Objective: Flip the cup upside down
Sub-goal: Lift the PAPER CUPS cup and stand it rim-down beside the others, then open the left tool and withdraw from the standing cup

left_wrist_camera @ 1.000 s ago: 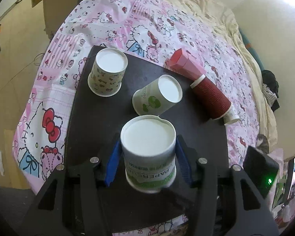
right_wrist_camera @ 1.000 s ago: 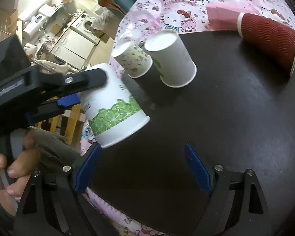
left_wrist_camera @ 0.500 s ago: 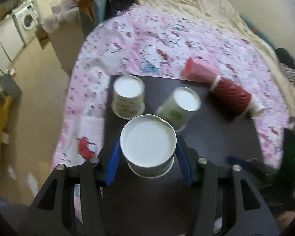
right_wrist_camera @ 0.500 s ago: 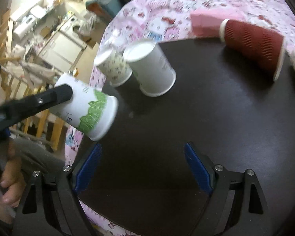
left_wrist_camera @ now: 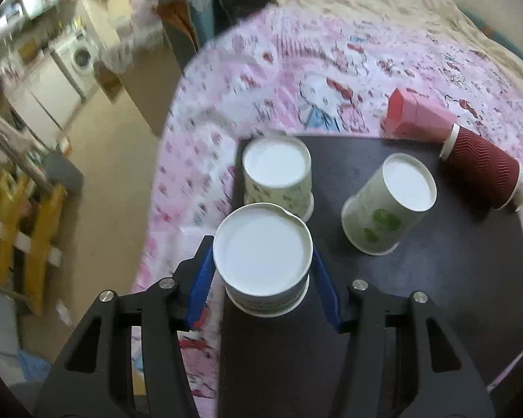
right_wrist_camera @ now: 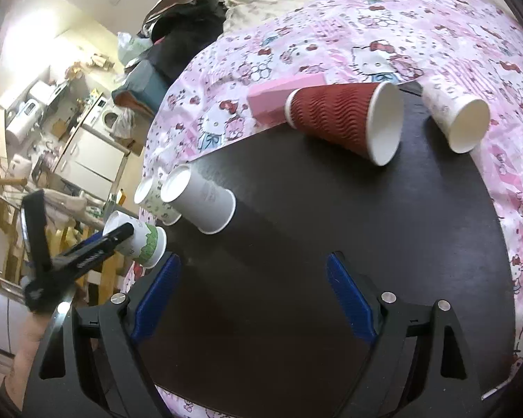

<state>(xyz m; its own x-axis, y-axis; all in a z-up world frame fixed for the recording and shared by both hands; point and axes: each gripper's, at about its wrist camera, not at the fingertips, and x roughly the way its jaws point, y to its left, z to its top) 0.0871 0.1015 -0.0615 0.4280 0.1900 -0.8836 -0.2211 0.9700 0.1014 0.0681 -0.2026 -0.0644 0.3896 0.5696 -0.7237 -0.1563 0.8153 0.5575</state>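
Observation:
My left gripper (left_wrist_camera: 263, 261) is shut on a white paper cup with a green print (left_wrist_camera: 263, 256). The cup is upside down, base toward the camera, over the left edge of the dark round table (left_wrist_camera: 436, 296). In the right wrist view the same cup (right_wrist_camera: 139, 240) sits at the table's left edge, held by the left gripper. My right gripper (right_wrist_camera: 252, 296) is open and empty above the near part of the table (right_wrist_camera: 296, 226).
Two more upside-down paper cups (left_wrist_camera: 277, 177) (left_wrist_camera: 388, 202) stand on the table. A red ribbed cup (right_wrist_camera: 345, 122) and a white cup (right_wrist_camera: 453, 122) lie on their sides at the far edge, next to a pink box (right_wrist_camera: 279, 94). A pink patterned bedspread (right_wrist_camera: 366, 35) surrounds the table.
My left gripper has carried the cup leftward to the table's left edge, beside the patterned cup. The right gripper has drawn back, so the red and white lying cups show.

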